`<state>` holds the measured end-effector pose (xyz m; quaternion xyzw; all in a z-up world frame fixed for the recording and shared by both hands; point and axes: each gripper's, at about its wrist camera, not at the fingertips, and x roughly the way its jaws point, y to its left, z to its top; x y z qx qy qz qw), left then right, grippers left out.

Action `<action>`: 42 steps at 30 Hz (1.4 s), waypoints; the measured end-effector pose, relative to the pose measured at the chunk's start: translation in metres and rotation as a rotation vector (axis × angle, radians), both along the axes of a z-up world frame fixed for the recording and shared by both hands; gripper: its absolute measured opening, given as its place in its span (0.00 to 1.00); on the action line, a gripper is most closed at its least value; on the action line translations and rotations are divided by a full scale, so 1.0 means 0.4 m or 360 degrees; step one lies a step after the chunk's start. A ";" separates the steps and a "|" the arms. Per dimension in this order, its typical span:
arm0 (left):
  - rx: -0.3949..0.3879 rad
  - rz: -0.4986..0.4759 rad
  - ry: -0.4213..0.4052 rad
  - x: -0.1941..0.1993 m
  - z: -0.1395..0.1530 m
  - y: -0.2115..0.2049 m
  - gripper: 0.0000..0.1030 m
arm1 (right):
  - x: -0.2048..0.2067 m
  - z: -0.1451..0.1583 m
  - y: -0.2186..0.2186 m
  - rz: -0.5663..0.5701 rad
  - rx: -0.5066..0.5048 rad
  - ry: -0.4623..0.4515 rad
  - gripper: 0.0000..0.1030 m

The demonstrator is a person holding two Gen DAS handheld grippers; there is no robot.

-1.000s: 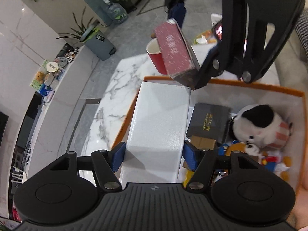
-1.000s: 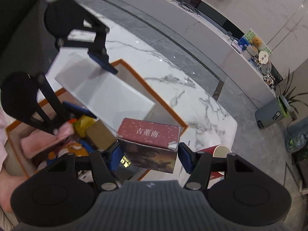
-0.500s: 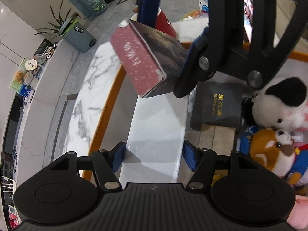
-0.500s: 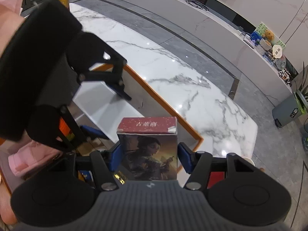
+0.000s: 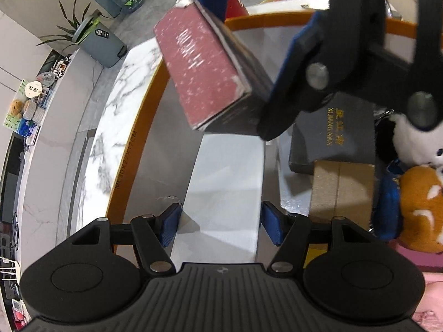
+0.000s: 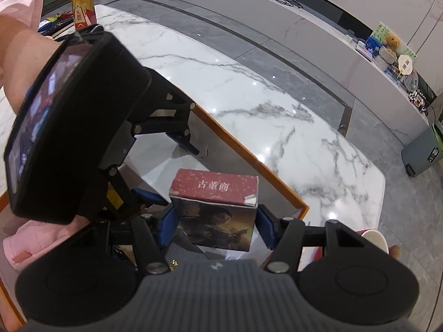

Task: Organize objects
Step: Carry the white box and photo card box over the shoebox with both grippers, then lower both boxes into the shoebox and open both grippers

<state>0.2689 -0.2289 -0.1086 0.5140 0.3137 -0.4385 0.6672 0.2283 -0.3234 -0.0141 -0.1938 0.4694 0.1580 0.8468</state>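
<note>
My left gripper [image 5: 221,222] is shut on a long white box [image 5: 229,182] and holds it inside the orange-rimmed storage box [image 5: 144,127], near its left wall. My right gripper [image 6: 216,222] is shut on a red-topped box with a dark picture [image 6: 214,207]; the same box [image 5: 205,66] shows in the left wrist view, held in the air above the far end of the white box. The left gripper [image 6: 180,149] shows in the right wrist view, low inside the storage box.
In the storage box lie a black box with gold letters [image 5: 335,132], a brown carton [image 5: 340,191], a panda plush [image 5: 415,138] and an orange plush [image 5: 420,207]. A red cup [image 6: 373,239] and a drink bottle [image 6: 81,8] stand on the marble table [image 6: 249,88].
My right gripper has carried the red-topped box closer over the storage box and lower. My left gripper has sunk deeper into the storage box with the white box.
</note>
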 end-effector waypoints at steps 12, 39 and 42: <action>0.0013 -0.0004 0.0080 0.010 0.013 0.007 0.72 | 0.004 -0.009 -0.010 -0.0056 0.0012 0.0009 0.60; 0.0018 0.0044 0.0066 0.005 0.019 0.023 0.72 | 0.009 -0.010 -0.033 -0.0146 0.0055 0.0043 0.60; 0.0000 0.0052 0.0034 0.009 0.028 0.019 0.64 | 0.014 -0.012 -0.036 -0.0170 0.0090 0.0056 0.60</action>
